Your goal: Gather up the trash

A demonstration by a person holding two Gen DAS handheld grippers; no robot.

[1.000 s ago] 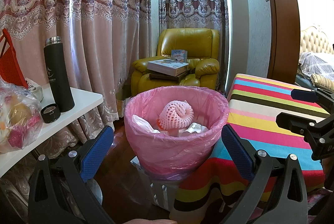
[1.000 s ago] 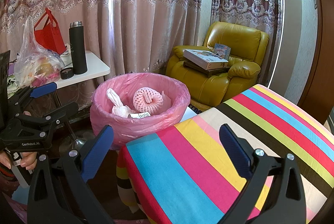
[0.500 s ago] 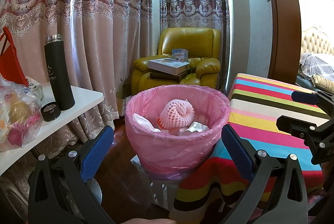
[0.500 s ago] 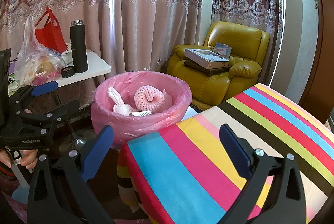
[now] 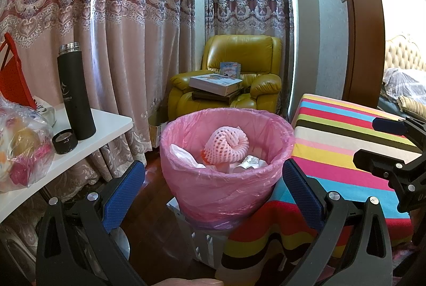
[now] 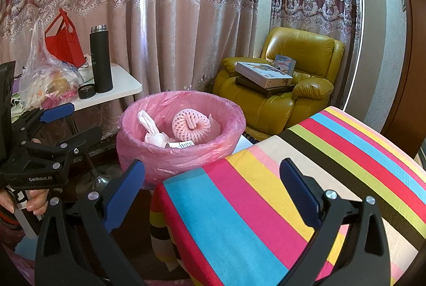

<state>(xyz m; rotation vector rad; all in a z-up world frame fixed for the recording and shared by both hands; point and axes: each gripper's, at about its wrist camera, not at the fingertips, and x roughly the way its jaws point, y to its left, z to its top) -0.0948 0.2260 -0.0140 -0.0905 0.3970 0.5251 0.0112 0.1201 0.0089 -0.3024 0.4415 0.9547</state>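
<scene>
A bin lined with a pink bag (image 5: 226, 187) (image 6: 181, 152) stands on the floor between a white side table and a striped table. Inside it lie a pink foam fruit net (image 5: 226, 144) (image 6: 190, 126), crumpled white tissue (image 6: 153, 131) and a small printed wrapper (image 5: 251, 162). My left gripper (image 5: 213, 190) hangs open in front of the bin with nothing between its fingers. My right gripper (image 6: 211, 187) is open and empty over the near corner of the striped table (image 6: 266, 206). Each gripper shows in the other's view: the right gripper (image 5: 383, 142), the left gripper (image 6: 66, 123).
A white side table (image 5: 106, 126) on the left carries a black flask (image 5: 76, 91), its cap (image 5: 64, 141), a plastic bag of fruit (image 5: 18, 144) and a red bag (image 6: 64, 42). A yellow armchair (image 5: 239, 72) with boxes stands by the curtains. A hand (image 6: 34, 202) holds the left gripper.
Both grippers have drifted only slightly; the view of the bin has shifted a little. Nothing was picked up or let go.
</scene>
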